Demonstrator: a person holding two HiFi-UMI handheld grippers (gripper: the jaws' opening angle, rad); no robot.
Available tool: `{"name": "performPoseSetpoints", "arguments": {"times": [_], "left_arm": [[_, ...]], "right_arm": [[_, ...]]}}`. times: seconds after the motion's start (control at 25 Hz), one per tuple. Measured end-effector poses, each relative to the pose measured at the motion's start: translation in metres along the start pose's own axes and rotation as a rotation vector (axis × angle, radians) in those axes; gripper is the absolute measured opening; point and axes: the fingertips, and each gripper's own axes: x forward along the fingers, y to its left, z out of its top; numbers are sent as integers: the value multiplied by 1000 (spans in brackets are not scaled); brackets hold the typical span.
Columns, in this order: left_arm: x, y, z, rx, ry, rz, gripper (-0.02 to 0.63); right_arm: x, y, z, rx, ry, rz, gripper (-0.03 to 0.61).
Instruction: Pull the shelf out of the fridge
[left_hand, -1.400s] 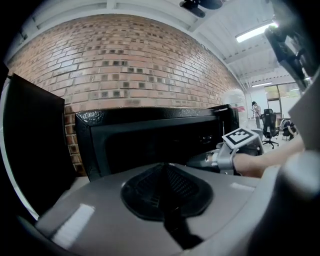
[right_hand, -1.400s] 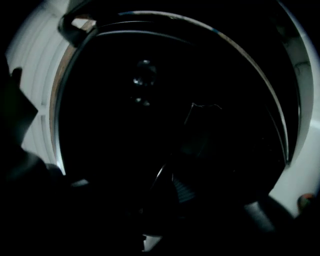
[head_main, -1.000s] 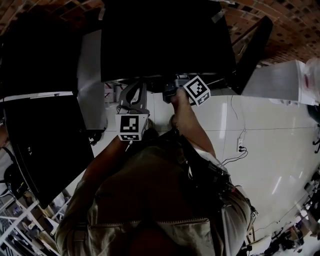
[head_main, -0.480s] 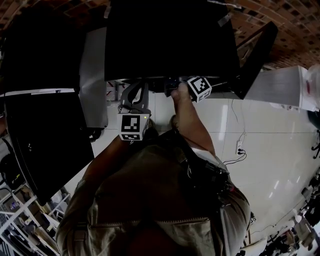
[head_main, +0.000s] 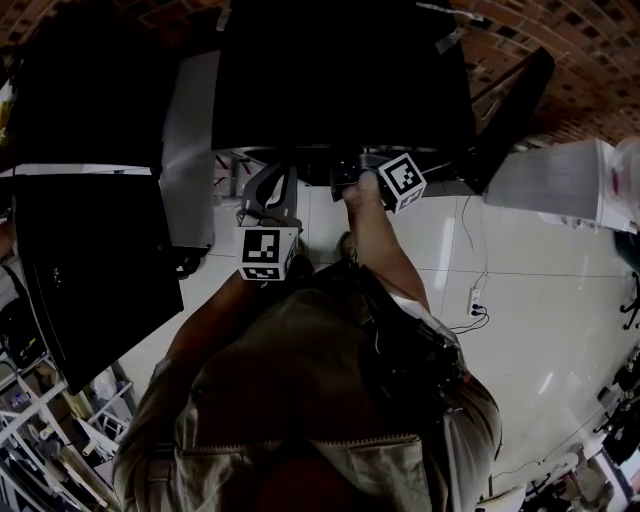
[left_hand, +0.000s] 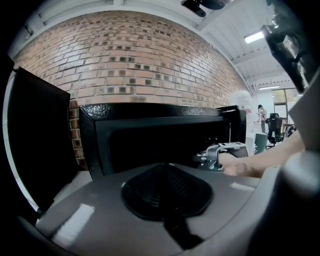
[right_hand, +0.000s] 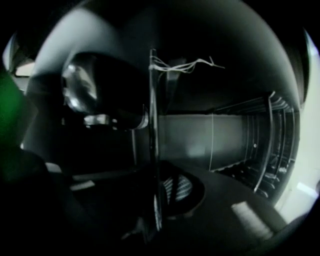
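Observation:
A small black fridge (head_main: 340, 80) stands open in front of me, its door (head_main: 510, 105) swung out to the right. My right gripper (head_main: 342, 176) reaches into the opening. In the right gripper view the shelf (right_hand: 152, 125) shows edge-on as a thin dark plate running down between the jaws. The right gripper (right_hand: 157, 200) is closing on that edge, with a ribbed pad (right_hand: 176, 189) right against it. My left gripper (head_main: 272, 185) hangs outside the fridge, left of the right one. In its own view the left gripper (left_hand: 165, 167) is shut with nothing in it.
Door racks (right_hand: 270, 145) show at the right of the fridge's inside. A white thread (right_hand: 185, 65) hangs at the shelf's top edge. A dark cabinet (head_main: 90, 270) stands at my left, a brick wall (left_hand: 135, 70) is behind the fridge, and a cable (head_main: 475, 290) lies on the pale floor.
Little differs: the right gripper stays at the fridge's opening and the left gripper holds its place. The head view has shifted slightly.

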Motion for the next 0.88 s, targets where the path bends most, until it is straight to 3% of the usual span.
{"name": "performPoseSetpoints", "arguments": {"times": [0.64,0.88], "left_arm": [[-57,-36,-2,-31,-12,142,6],[-83,-38,1,-29,-38,170,6]], "right_arm": [[-90,13,-19,48,104,3,11],[-121,20,-25,71,98,-4,11]]}}
